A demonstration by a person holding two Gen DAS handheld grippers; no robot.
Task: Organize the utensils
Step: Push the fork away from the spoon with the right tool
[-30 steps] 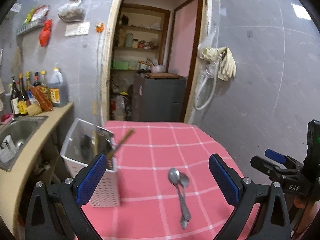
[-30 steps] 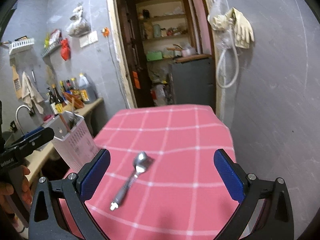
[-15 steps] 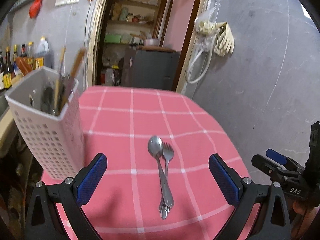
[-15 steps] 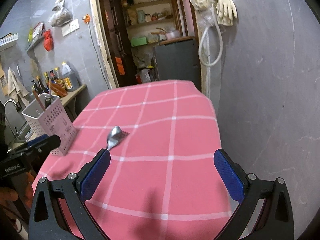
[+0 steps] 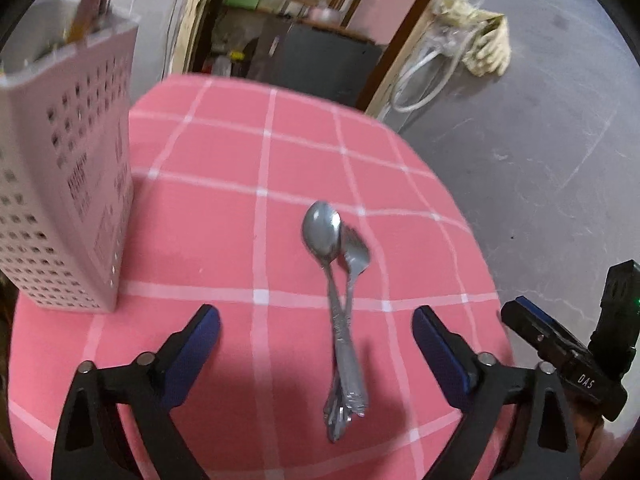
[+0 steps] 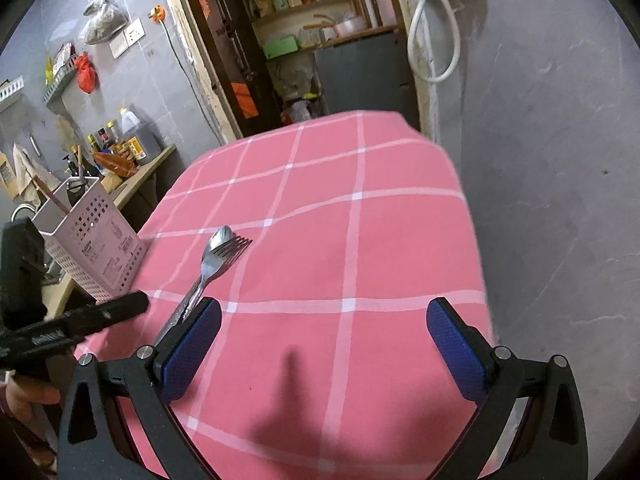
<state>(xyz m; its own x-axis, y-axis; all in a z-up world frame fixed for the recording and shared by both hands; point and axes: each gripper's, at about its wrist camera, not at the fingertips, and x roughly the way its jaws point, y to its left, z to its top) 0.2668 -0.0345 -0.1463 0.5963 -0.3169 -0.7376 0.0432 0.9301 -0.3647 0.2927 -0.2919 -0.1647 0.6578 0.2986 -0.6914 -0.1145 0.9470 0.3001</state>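
A steel spoon (image 5: 322, 236) and a fork (image 5: 355, 254) lie side by side on the pink checked tablecloth (image 5: 224, 208), their handles crossing. My left gripper (image 5: 316, 322) hovers low over them. Its jaws are wide but closing, with the handles lying between the blue pads and neither pad touching them. A white perforated utensil holder (image 5: 68, 200) stands at the left with several utensils in it. My right gripper (image 6: 324, 312) is open over bare cloth, to the right of the spoon (image 6: 216, 246) and fork (image 6: 236, 245). The holder (image 6: 94, 248) is at its far left.
A counter with bottles (image 6: 120, 148) and a sink runs along the left of the table. Behind the table is a doorway with shelves and a grey cabinet (image 6: 360, 76). Rubber gloves and a hose (image 5: 480, 40) hang on the grey wall close to the table's right edge.
Both grippers have come down toward the table and tipped downward. The spoon and fork now sit between the left fingers, which stand slightly narrower. The holder looms closer at the left.
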